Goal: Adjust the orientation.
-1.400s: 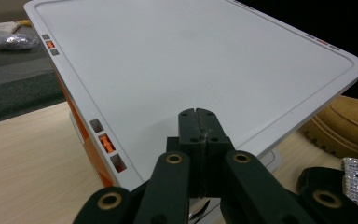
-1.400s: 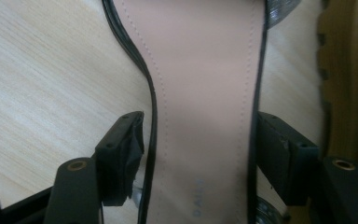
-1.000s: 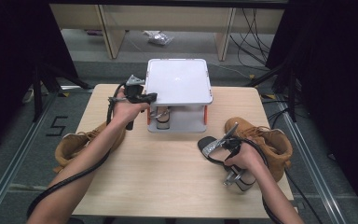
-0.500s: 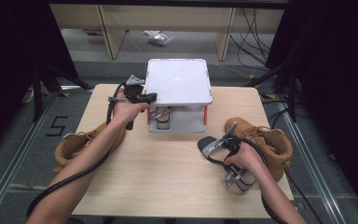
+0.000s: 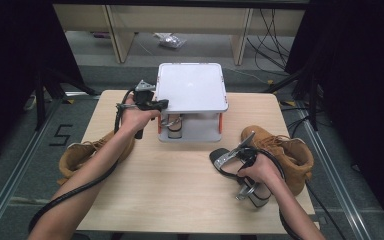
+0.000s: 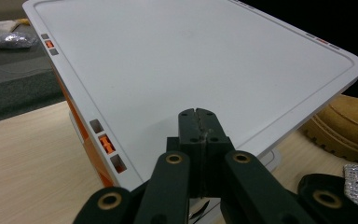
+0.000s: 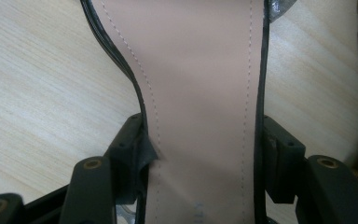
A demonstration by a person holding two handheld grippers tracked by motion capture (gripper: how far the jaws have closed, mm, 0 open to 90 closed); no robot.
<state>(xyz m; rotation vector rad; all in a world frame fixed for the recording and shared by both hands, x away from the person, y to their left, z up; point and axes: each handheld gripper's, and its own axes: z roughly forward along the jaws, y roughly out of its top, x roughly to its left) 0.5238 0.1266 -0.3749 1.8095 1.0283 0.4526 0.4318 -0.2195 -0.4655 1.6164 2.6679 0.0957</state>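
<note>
1. Setting: a lab-style recording bay, not a home.
2. Light wooden table stands alone on grey carpet floor; black curtains hang on both sides.
3. Metal floor rails run past the table; a taped "5" marker sits on the carpet at left.
4. Loose cables trail behind, near bare wooden frame legs.
5. A crumpled plastic bag lies on the floor beyond the table.

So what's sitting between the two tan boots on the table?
In the high view, between the left boot and the right boot lies bare tabletop, then the black sandal clamped in the right gripper.
</note>
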